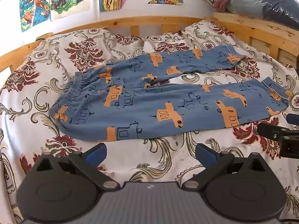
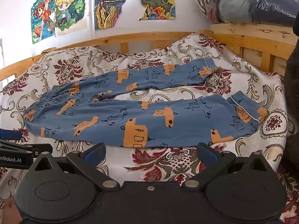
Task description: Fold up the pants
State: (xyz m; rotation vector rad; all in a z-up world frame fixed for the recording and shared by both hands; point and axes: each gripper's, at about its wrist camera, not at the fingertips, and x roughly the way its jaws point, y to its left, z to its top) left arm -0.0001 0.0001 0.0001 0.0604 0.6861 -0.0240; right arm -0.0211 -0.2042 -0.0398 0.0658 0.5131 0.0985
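Blue pants (image 1: 149, 100) with orange vehicle prints lie flat on the bed, waistband to the left, both legs spread apart to the right. They also show in the right wrist view (image 2: 142, 115). My left gripper (image 1: 150, 154) is open and empty, just short of the near leg's lower edge. My right gripper (image 2: 151, 154) is open and empty, its fingertips at the near leg's front edge. The right gripper also shows at the right edge of the left wrist view (image 1: 280, 130), and the left gripper at the left edge of the right wrist view (image 2: 20, 149).
The floral bedspread (image 1: 46, 112) covers the bed. A wooden bed rail (image 1: 145, 21) runs along the back and right. Drawings (image 2: 71, 9) hang on the wall. Plastic-wrapped bundles (image 2: 252, 1) sit on the top right shelf.
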